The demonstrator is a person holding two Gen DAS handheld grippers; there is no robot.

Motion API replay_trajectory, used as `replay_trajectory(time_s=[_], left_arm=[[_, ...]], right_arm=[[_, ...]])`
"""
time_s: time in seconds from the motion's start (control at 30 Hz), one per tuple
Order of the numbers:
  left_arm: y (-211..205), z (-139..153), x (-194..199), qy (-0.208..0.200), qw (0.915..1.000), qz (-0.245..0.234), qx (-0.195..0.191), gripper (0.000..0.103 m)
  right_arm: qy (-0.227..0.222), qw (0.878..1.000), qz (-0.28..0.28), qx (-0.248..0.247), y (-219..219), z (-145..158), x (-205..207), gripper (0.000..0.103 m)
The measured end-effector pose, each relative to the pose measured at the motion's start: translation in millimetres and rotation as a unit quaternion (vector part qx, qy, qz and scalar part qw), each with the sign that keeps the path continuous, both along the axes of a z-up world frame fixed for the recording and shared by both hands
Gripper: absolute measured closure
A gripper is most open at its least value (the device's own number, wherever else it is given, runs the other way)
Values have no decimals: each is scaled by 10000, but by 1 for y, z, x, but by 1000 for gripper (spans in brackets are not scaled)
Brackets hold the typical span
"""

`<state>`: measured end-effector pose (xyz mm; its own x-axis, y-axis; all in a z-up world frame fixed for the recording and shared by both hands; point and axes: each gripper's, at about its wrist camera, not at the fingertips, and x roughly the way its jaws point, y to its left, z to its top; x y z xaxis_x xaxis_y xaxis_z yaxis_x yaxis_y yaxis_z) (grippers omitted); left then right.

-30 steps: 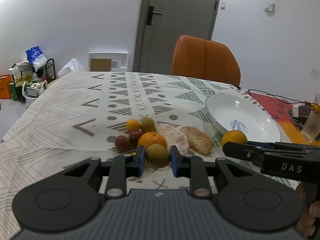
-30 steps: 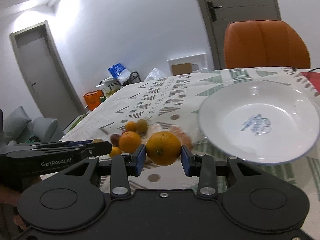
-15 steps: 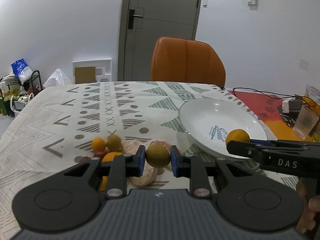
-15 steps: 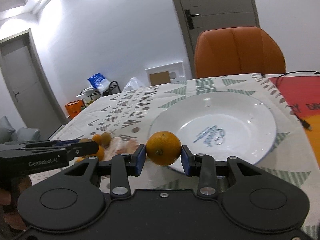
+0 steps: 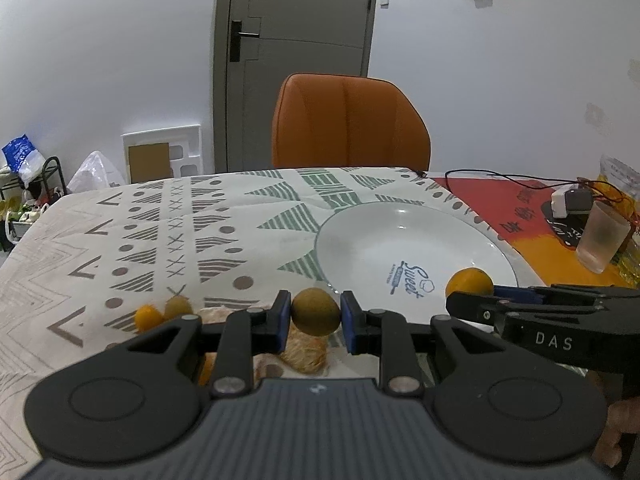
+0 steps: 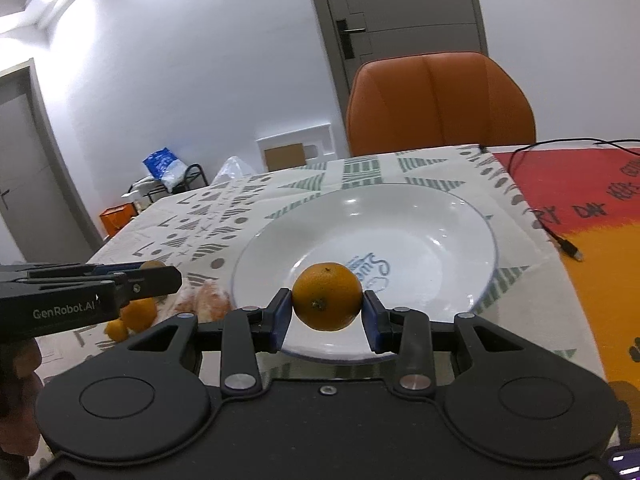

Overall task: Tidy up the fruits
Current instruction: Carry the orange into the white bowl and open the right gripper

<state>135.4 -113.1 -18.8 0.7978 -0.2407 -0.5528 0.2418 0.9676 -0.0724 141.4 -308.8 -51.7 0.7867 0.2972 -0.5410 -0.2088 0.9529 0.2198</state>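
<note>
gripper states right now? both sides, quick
Left gripper: closed on the brownish-green fruit, held near the white plate's rim.
Right gripper: closed on the orange, held over the plate.

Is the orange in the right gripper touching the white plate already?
Cannot tell. In the right wrist view the orange overlaps the plate, with no clear gap or contact visible.

Loose fruits (image 5: pixel 160 314) left of plate (image 5: pixel 360 232)

A home dining room: a table (image 5: pixel 120 240) under a patterned cloth, an orange chair (image 5: pixel 348 120) beyond it, a grey door (image 5: pixel 296 40) behind, a cluttered rack (image 5: pixel 28 184) far left.
</note>
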Motion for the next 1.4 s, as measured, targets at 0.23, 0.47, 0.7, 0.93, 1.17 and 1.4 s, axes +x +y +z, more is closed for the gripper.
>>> replay_trajectory(time_s=[0.23, 0.47, 0.7, 0.93, 1.17, 1.4], left_arm=[[-15, -2, 8, 19, 9999, -89, 67, 78], [-28, -4, 14, 35, 9998, -164, 136, 78], [-41, -2, 19, -3, 9996, -246, 132, 78], [-49, -5, 22, 27, 9993, -293, 214, 78], [-52, -7, 25, 37, 9992, -280, 267, 78], [-56, -9, 29, 48, 9991, -267, 333, 78]], right_arm=[[79, 9999, -149, -10, -12, -6, 3, 67], [-15, 9994, -324, -108, -22, -4, 0, 61], [-184, 9984, -486, -225, -33, 0, -14, 37], [-382, 9967, -532, -472, -32, 0, -21, 15], [-703, 9941, -426, -702, -31, 0, -22, 0], [-795, 9920, -381, -905, -31, -3, -15, 0]])
